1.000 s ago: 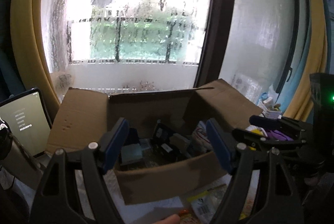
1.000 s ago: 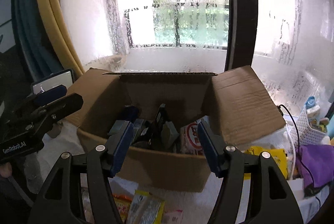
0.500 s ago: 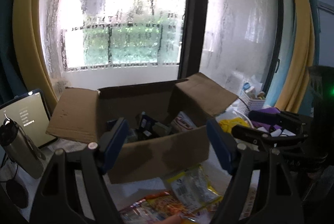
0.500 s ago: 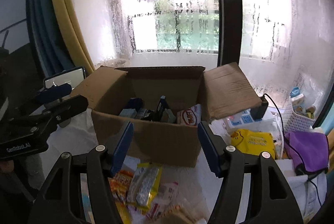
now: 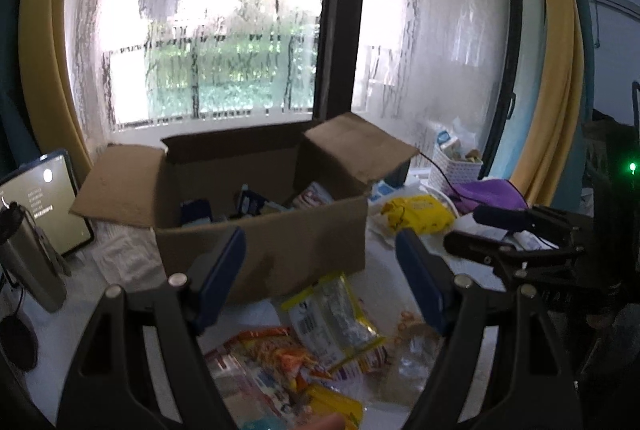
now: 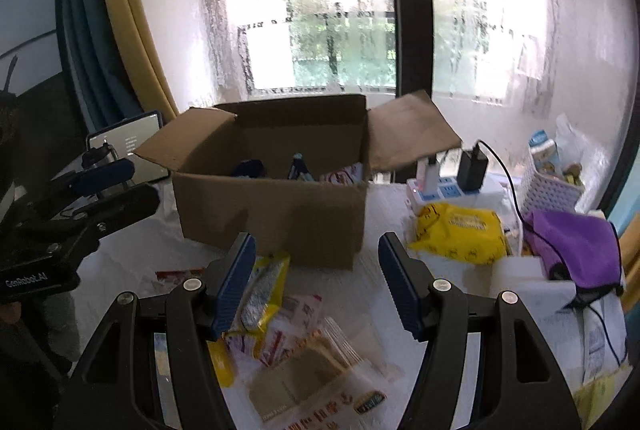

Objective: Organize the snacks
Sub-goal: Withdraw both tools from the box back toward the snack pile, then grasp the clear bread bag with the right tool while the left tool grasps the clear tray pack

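Note:
An open cardboard box [image 5: 280, 242] [image 6: 280, 213] stands on the white table by the window, with several snack packs inside. Loose snack packets lie in front of it: a yellow-edged clear packet [image 5: 332, 314] [image 6: 264, 290], an orange packet [image 5: 280, 354] and a clear pack of brown biscuits [image 6: 312, 374]. My left gripper [image 5: 320, 270] is open and empty, above the packets and short of the box. My right gripper [image 6: 316, 274] is open and empty, above the packets too. Each gripper shows in the other's view, the right one [image 5: 512, 242] and the left one [image 6: 80, 197].
A tablet [image 5: 44, 201] and a steel flask [image 5: 28, 258] stand left of the box. Right of it are a yellow wipes pack [image 6: 460, 230], a power strip with a charger [image 6: 456, 185], a purple cloth [image 6: 572, 246] and a white basket [image 6: 552, 185].
Both grippers have drawn back from the box and tilted down. The box now looks smaller and farther, and the loose packets on the table have come into view.

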### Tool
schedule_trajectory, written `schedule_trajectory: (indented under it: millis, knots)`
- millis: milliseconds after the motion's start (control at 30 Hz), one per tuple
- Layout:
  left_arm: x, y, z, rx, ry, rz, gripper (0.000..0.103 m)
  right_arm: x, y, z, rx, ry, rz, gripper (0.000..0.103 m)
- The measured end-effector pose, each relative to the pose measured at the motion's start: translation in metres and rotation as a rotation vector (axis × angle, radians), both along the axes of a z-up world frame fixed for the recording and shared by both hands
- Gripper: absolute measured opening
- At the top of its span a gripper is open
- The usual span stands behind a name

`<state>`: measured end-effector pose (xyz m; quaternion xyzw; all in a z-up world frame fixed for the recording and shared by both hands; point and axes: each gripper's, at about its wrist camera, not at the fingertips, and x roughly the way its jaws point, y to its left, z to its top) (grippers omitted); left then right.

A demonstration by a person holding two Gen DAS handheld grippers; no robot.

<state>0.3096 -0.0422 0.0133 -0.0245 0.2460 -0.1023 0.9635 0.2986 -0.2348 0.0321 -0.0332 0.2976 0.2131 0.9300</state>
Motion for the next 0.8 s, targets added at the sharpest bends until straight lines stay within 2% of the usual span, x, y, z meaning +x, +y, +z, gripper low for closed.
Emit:
schedule_trajectory:
  millis: [267,633,800]
  knots:
    - [-0.009,0.001,-0.036,-0.006,0.093,0.008,0.079,-0.008,-0.019,-0.027,0.017,0.058,-0.038,0.067]
    - [-0.028,0.013,-0.102,-0.024,0.253,0.044,0.079,-0.018,-0.055,-0.092,0.074,0.212,-0.141,0.068]
    - [-0.039,0.018,-0.12,-0.087,0.31,0.068,0.079,-0.026,-0.065,-0.111,0.124,0.264,-0.179,0.075]
